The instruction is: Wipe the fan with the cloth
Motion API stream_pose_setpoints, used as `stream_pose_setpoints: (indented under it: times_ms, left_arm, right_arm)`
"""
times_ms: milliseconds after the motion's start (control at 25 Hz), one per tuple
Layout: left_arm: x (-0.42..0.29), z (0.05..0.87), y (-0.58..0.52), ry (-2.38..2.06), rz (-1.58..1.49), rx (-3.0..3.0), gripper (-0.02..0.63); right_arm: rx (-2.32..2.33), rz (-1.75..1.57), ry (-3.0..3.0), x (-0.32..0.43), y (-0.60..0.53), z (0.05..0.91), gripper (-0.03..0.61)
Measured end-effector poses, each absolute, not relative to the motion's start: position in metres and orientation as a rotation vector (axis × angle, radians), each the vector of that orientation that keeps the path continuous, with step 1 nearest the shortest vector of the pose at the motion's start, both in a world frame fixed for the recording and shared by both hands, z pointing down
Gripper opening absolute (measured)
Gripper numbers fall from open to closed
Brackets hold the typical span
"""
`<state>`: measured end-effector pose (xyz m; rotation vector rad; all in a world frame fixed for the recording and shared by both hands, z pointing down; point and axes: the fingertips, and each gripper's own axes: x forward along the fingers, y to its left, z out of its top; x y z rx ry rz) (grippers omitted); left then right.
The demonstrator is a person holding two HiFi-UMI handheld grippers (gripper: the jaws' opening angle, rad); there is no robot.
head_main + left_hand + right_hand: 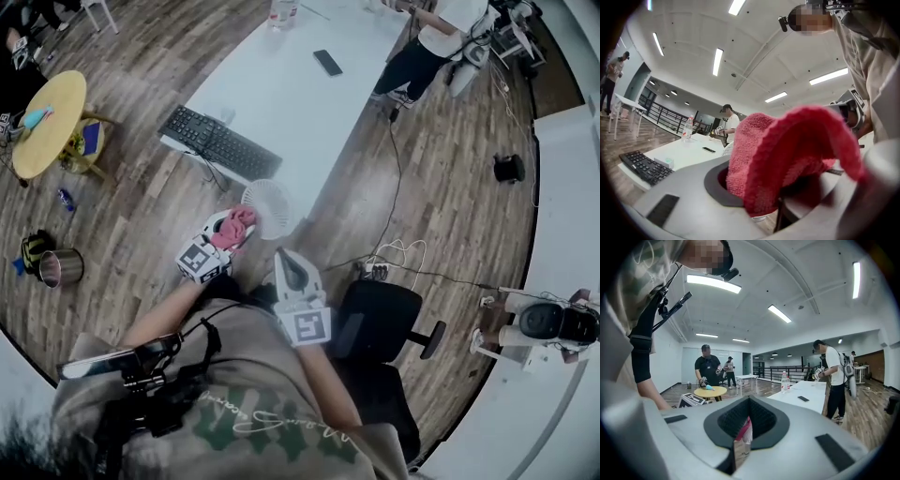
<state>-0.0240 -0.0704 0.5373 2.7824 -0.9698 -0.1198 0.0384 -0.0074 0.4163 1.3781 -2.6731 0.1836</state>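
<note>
A small round white fan (270, 206) stands on the near corner of the white table (291, 103). My left gripper (232, 236) is just in front of the fan, shut on a bunched red cloth (238, 225). In the left gripper view the cloth (787, 154) bulges out between the jaws and hides the fingertips. My right gripper (284, 255) hangs lower and to the right of the fan, off the table edge, with its jaws shut and nothing held. In the right gripper view the closed jaws (748, 398) leave only a slit, through which a sliver of the cloth (745, 433) shows.
A black keyboard (220, 142), a phone (327, 62) and a water bottle (282, 11) lie on the table. A black office chair (375, 323) and a power strip with cables (380, 270) are at my right. A person (436, 37) stands at the table's far end. A yellow round table (45, 122) and a metal bin (61, 267) are at the left.
</note>
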Motion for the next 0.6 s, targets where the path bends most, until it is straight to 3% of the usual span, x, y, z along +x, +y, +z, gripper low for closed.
stream_pose_setpoints:
  times_ms: [600]
  left_arm:
    - [-0.016,0.555,-0.092,-0.759,-0.009,2.852,0.137]
  right_arm:
    - [1.500,0.162,-2.617,0.034,-0.029,0.420,0.009]
